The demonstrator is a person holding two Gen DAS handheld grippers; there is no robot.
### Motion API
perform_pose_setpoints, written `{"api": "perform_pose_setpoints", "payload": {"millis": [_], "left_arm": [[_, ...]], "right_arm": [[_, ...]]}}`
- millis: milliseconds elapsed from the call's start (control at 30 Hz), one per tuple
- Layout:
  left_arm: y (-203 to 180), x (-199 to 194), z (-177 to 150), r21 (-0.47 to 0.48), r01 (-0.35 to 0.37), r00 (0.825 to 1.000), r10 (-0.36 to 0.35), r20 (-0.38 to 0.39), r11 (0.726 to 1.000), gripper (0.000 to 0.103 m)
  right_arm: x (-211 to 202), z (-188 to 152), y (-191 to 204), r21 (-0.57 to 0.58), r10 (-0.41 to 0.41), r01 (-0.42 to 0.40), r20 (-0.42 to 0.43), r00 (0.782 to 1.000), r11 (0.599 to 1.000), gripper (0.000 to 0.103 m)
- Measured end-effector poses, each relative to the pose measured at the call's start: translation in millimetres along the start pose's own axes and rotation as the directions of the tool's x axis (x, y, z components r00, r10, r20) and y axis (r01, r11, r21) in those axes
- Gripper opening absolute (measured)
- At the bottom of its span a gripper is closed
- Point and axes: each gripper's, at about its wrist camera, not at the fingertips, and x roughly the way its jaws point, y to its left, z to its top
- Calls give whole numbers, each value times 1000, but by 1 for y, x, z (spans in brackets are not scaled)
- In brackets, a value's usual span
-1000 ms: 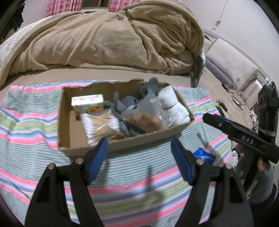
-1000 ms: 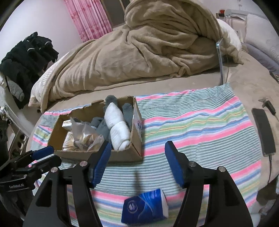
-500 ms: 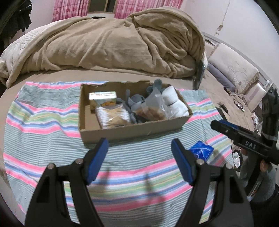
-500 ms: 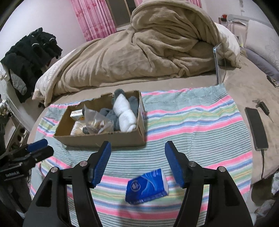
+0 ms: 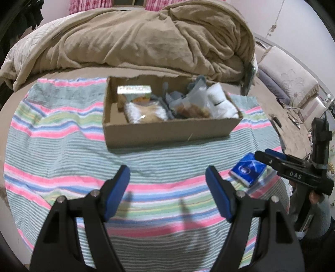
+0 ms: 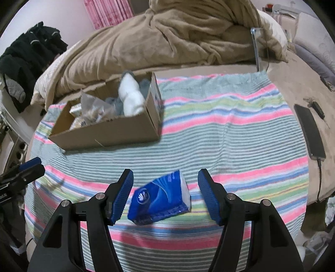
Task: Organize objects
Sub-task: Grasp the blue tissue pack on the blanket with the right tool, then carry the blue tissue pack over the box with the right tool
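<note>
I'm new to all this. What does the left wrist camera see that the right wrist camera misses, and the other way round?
Only the left wrist view shows the green-topped packet at the back of the cardboard box, and the floral cushions by the wall.

Only the right wrist view shows the black phone lying on the bed beside the striped cloth, and the dark clothes piled at the left.

Both show the box, the white rolled socks, the blue tissue pack on the cloth, the tan blanket, and each open tool: left, right.

bed with rumpled tan blanket (image 5: 146,39), striped cloth (image 6: 219,129) spread over it, pink curtains (image 6: 108,12), pale wall (image 5: 297,23)
</note>
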Motion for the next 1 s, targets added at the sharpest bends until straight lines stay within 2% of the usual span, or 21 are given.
{"api": "perform_pose_setpoints", "payload": {"millis": [333,367,400,433,500,767,1000], "left_arm": [[14,13,-10,-32,-16,999,14,-38,999,76],[15,14,-11,-35,-16,999,15,-39,999,76],[17,14,-11,-39,-16,999,15,-39,999,76],[18,15,-12,-42,-16,999,15,-38,999,76],[21,15,-12,-48,-18,999,16,-37,999,76],[39,13,-10,-84,-21,999,19,-25,996,76],[52,7,-4,-104,-21,1000,21,-4,994,76]], "right_arm": [[23,-13,2,-12,2,-3,-99,995,1000,67],[24,-16,4,-19,2,-4,-105,994,1000,62],[24,-17,5,-26,5,-8,-105,994,1000,48],[23,-18,6,-31,11,-14,-103,995,999,41],[19,-18,8,-45,16,-20,-92,996,999,31],[0,-6,31,-114,51,-55,-44,998,992,18],[-5,6,59,-171,89,-92,-23,996,981,17]]}}
